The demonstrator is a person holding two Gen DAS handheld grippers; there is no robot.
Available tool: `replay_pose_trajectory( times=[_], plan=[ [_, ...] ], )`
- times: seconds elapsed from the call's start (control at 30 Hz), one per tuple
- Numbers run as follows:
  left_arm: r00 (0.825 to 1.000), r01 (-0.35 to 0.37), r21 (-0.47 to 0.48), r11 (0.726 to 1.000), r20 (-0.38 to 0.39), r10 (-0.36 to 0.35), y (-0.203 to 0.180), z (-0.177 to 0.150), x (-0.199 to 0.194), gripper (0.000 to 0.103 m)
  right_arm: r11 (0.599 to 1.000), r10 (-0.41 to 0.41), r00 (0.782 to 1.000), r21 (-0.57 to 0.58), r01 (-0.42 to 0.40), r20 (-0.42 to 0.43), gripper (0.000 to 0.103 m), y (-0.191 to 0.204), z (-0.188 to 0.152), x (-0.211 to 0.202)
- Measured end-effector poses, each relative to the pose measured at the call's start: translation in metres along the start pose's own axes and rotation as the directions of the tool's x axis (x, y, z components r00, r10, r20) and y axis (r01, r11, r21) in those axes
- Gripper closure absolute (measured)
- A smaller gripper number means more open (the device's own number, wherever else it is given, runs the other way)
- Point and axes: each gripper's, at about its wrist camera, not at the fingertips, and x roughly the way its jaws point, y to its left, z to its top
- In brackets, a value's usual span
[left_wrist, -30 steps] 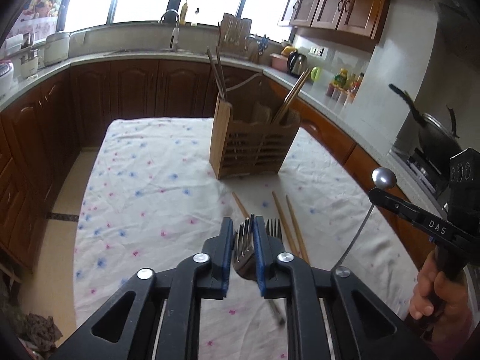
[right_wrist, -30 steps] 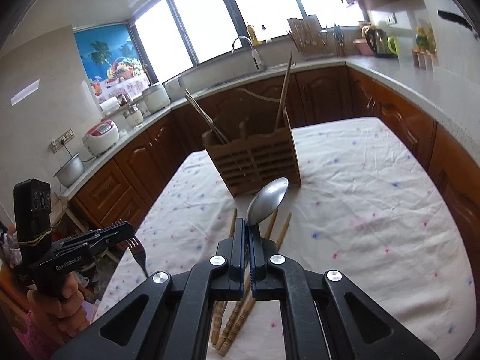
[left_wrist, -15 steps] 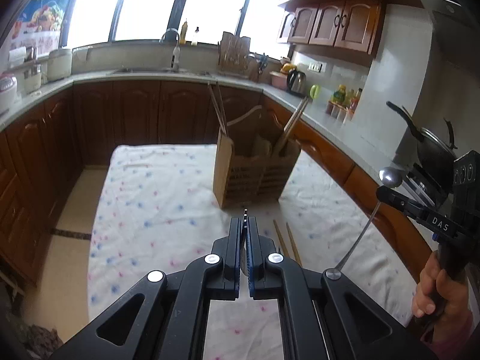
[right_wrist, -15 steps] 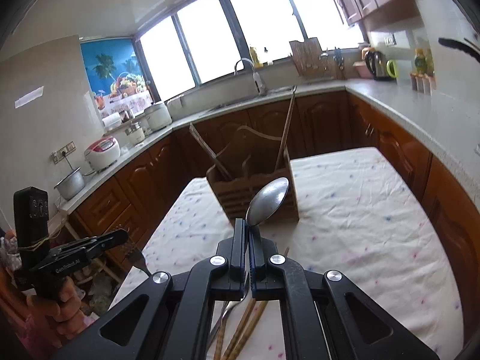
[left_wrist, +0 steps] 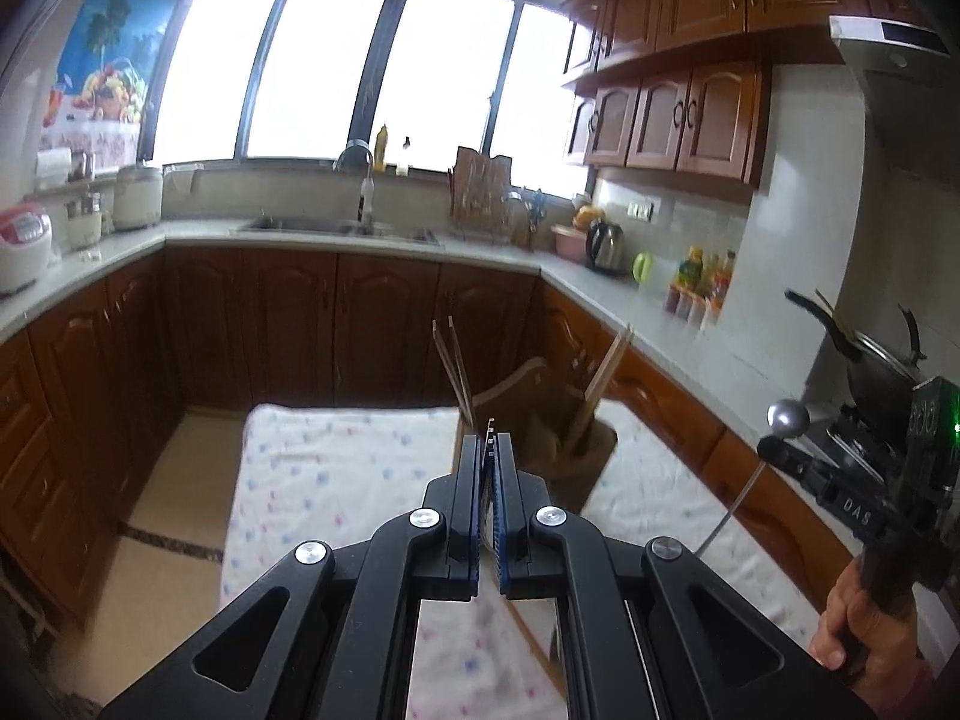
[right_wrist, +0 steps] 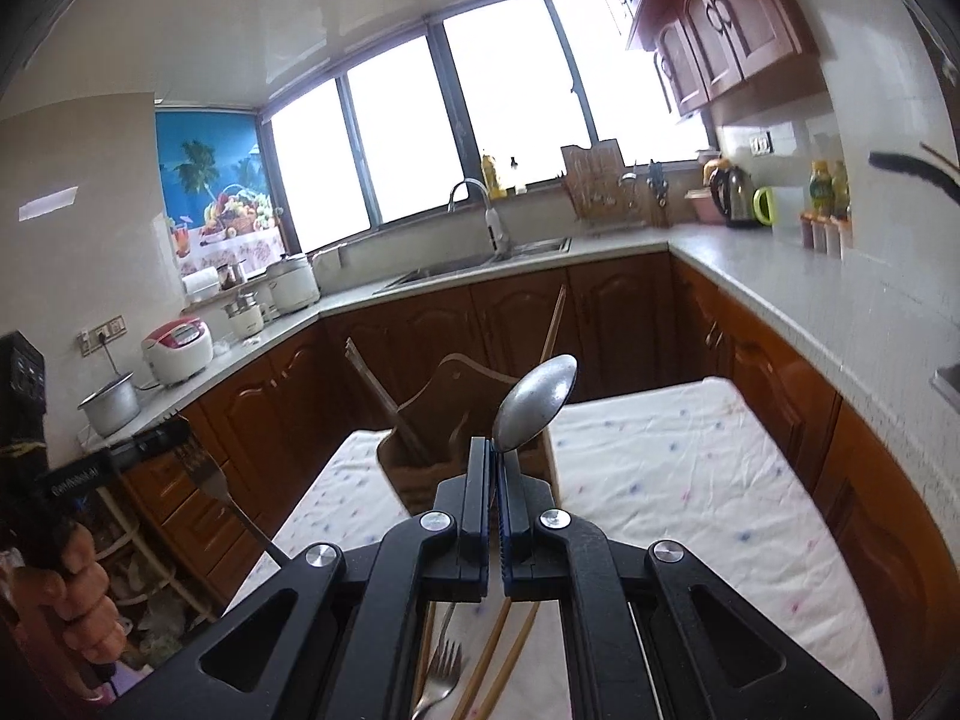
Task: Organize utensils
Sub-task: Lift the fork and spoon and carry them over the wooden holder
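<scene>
My left gripper [left_wrist: 487,450] is shut on a metal fork [left_wrist: 489,435], seen edge-on, tines up, held high above the table. From the right wrist view that fork [right_wrist: 198,462] hangs with its handle down in the left gripper [right_wrist: 174,429]. My right gripper [right_wrist: 495,456] is shut on a metal spoon [right_wrist: 534,402], bowl up; it also shows in the left wrist view [left_wrist: 789,417]. A wooden utensil holder [right_wrist: 456,414] with chopsticks stands on the table beyond both grippers [left_wrist: 558,438]. A second fork [right_wrist: 441,678] and loose chopsticks [right_wrist: 498,654] lie on the cloth below my right gripper.
The table wears a white dotted cloth [right_wrist: 678,480]. Brown cabinets and a grey counter [left_wrist: 606,294] ring the table, with a sink [left_wrist: 336,228] at the back. A wok [left_wrist: 876,372] sits on the stove at right. A rice cooker [right_wrist: 177,351] stands at left.
Both grippers have risen and tilted up, carrying the fork and the spoon higher above the table. The holder now sits lower in both views.
</scene>
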Motion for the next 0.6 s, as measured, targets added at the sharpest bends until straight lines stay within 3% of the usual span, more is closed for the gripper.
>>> replay_pose_trajectory(
  times=[0.6],
  plan=[
    [0.989, -0.062, -0.001, 0.998, 0.134, 0.062, -0.004, 0.023, 0.050, 0.101, 0.999, -0.044, 0.989, -0.004, 0.045, 0.138, 0.101, -0.011, 0.052, 0.046]
  ],
)
